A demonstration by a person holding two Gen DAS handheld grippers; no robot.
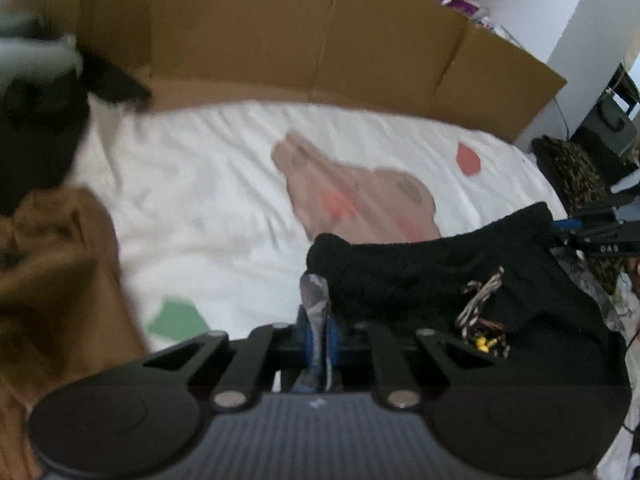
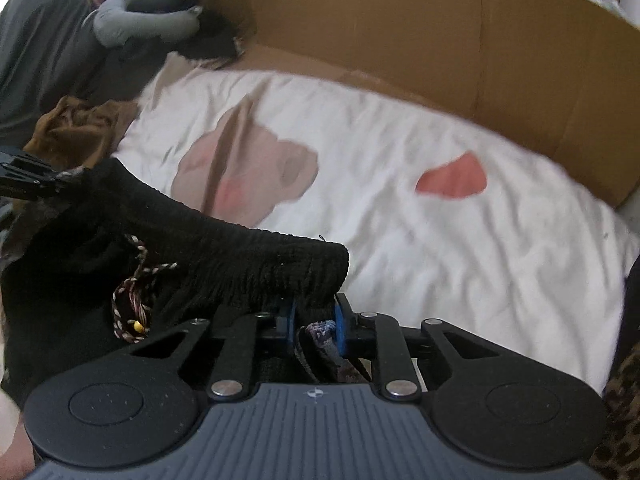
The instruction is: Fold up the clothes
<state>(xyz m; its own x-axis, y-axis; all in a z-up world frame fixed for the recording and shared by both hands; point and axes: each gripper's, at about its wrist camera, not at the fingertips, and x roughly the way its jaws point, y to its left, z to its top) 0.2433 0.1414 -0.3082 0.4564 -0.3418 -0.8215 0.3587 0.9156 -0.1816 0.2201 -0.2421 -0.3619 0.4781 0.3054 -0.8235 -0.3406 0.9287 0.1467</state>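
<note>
1. Left gripper (image 1: 316, 332) pinched shut on the patterned edge of black shorts (image 1: 440, 272), held over a white sheet (image 1: 208, 184).
2. Right gripper (image 2: 314, 320) clamped the ribbed waistband.
3. Only the right view showed a grey pillow (image 2: 144, 20) far left.
4. Brown garment (image 1: 56, 264) blurred, cut off.
5. Cardboard wall (image 1: 280, 40) stood behind.

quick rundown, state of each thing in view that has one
left gripper: shut on the black garment's edge
right gripper: shut on its waistband
black garment: held stretched between both grippers
drawstring: hanging loose
brown garment: crumpled, unfolded
bedsheet: spread, wrinkled
</note>
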